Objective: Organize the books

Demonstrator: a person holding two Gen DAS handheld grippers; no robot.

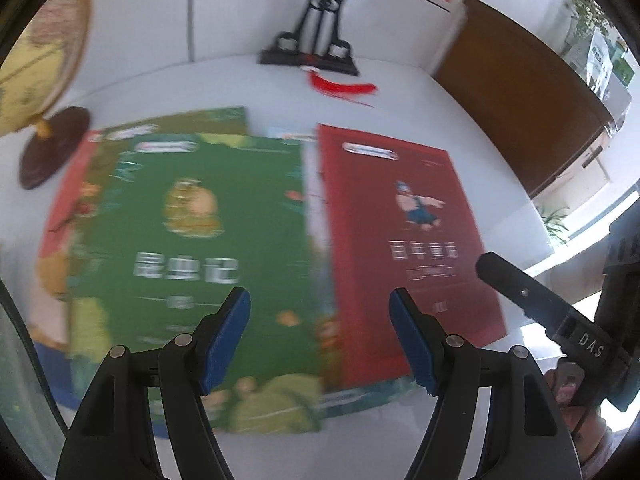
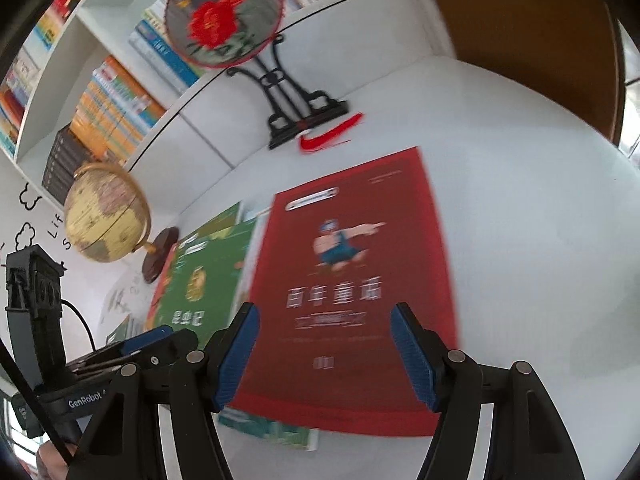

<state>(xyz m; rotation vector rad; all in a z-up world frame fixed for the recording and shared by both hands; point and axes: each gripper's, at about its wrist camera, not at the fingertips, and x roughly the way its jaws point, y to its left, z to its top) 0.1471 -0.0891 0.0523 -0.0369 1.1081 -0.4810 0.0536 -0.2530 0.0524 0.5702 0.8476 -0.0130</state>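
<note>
Both pairs of jaws stand apart and hold nothing. The left gripper (image 1: pixel 320 340) hovers above the green paperback book with white characters (image 1: pixel 192 264), and the right gripper (image 2: pixel 325 354) hovers above the red paperback book with a cartoon figure (image 2: pixel 352 288). The books lie flat on the white desk (image 2: pixel 520 240) in a loose overlapping pile; the red one is on top at the right, and other covers show below at the left and near edges. At the far side stand a round embroidered fan on a black stand (image 2: pixel 224 16) and a yellow globe on a dark wooden base (image 2: pixel 104 212).

I think the thin flat covers are hard to catch. If a jaw pushes only the top cover, the book can slide and scatter the pile. A wide sweep to the far left can hit the globe.
</note>
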